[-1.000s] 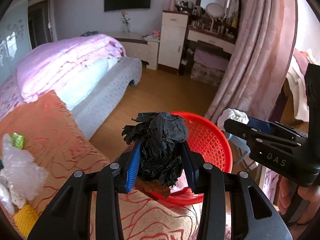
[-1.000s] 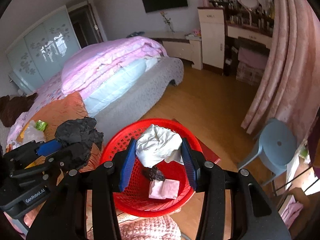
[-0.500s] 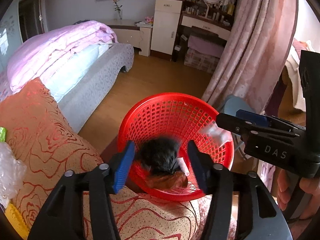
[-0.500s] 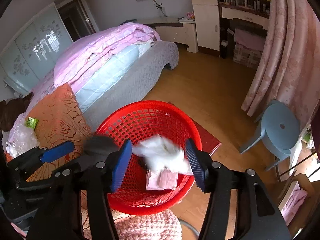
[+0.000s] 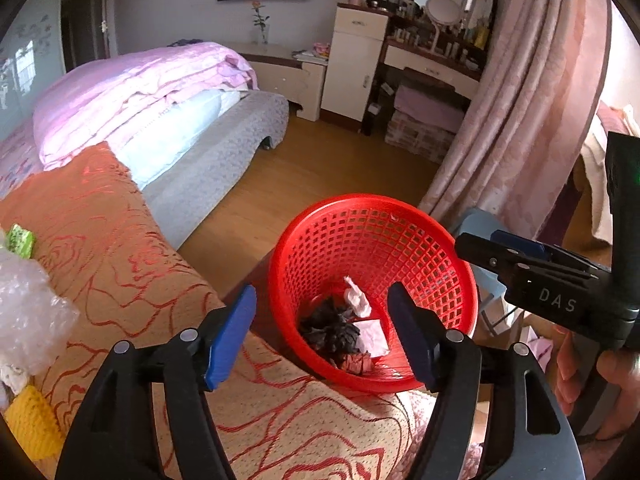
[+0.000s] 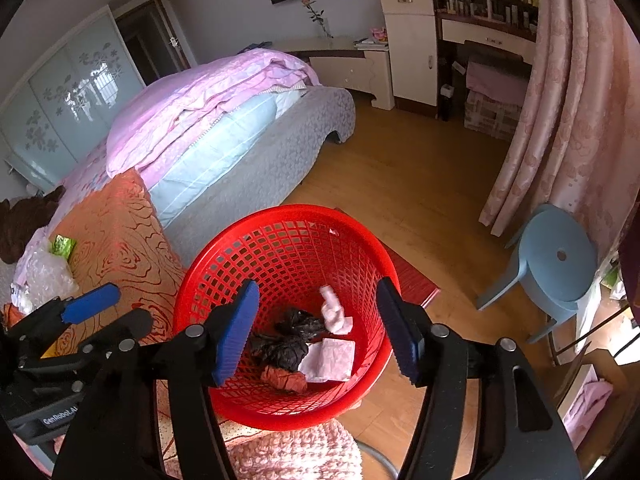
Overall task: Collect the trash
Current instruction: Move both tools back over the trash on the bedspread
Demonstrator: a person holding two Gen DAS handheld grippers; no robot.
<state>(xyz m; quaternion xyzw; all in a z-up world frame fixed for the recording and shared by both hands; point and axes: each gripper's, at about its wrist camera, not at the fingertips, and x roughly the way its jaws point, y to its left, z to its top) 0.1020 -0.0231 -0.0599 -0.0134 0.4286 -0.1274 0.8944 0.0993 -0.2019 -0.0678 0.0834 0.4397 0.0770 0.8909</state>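
Note:
A red mesh basket [image 5: 360,202] [image 6: 280,213] stands beside the orange patterned cushion [image 5: 120,264]. In its bottom lie a crumpled black bag [image 5: 332,332] [image 6: 286,346], a white tissue wad [image 5: 356,298] [image 6: 334,312], a flat pale paper [image 6: 332,360] and an orange-brown scrap [image 6: 284,380]. My left gripper [image 5: 322,320] hangs over the basket, jaws opening, nothing between the blue pads. My right gripper [image 6: 318,320] hovers over the same basket, jaws also opening and empty. Both pieces of trash lie well below the fingers.
On the cushion at the left lie bubble wrap [image 5: 28,312], a green packet [image 5: 20,240] and a yellow item [image 5: 32,428]. A blue stool [image 6: 556,264] and a pink curtain [image 6: 568,112] stand to the right. The bed [image 6: 224,120] is behind, wooden floor between.
Both grippers opened. The black bag dropped from the left one and the white tissue from the right one; both now lie in the red basket.

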